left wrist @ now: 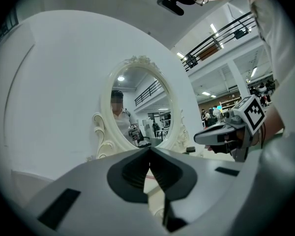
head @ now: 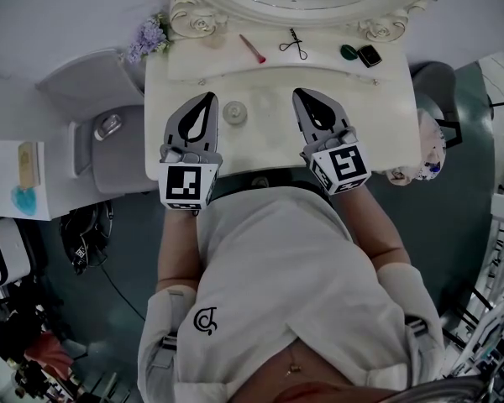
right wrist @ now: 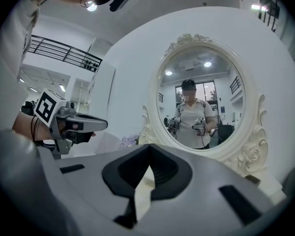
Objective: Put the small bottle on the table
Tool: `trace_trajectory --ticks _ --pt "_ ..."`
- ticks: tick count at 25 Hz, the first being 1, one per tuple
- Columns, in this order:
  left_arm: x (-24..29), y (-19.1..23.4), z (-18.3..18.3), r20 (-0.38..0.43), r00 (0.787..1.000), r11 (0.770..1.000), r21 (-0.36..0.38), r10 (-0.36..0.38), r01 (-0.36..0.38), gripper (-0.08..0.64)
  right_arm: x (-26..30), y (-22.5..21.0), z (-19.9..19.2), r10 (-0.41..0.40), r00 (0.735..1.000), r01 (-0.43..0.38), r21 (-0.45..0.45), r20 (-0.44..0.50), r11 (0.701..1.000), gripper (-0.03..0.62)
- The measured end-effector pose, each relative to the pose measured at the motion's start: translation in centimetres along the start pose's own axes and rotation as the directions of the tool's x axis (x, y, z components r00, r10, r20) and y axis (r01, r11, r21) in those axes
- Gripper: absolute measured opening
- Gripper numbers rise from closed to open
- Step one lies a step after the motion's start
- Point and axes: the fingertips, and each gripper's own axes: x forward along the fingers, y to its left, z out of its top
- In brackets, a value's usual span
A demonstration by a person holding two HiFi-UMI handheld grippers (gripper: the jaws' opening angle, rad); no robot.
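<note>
White-painted wood fills the head view: a dressing table (head: pixel 386 107) with a carved mirror (head: pixel 195 22) at its far edge. The left gripper (head: pixel 207 99) and the right gripper (head: pixel 302 96) hover over the near half of the table and point away from the person. Both are clenched to a point, with nothing in them. Between them, nearer the left one but clear of it, a small round thing stands on the tabletop. It is most likely the small bottle (head: pixel 234 112) seen from above. A pink brush (head: pixel 253 49) lies far back, near the mirror.

In the left gripper view the jaws meet at their tips and grip nothing. Past them stands the mirror (left wrist: pixel 142 107), and the right gripper (left wrist: pixel 226 134) hangs off to the right. The bottle does not show here.

In the right gripper view the jaws are likewise pressed together at the tips and empty. The mirror (right wrist: pixel 204 102) fills the far side, and the left gripper (right wrist: pixel 71 124) shows at the left. The bottle is out of sight here too.

Judging by this, the placing step looks finished, since the bottle rests on the table and neither claw holds it. All that is left is for both grippers to draw back toward the near edge. The left one should stay wide of the bottle so that its side does not knock it over.
</note>
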Motion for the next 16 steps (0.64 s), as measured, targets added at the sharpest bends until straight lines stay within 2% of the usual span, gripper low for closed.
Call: trace_trajectory --ticks 16 --pt "-0.04 -0.32 -0.87 -0.014 1.000 1.000 -0.002 -0.028 0.028 0.014 0.22 0.71 -0.10 -0.016 1.000 0.016 -0.015 0.010 1.000 0.005"
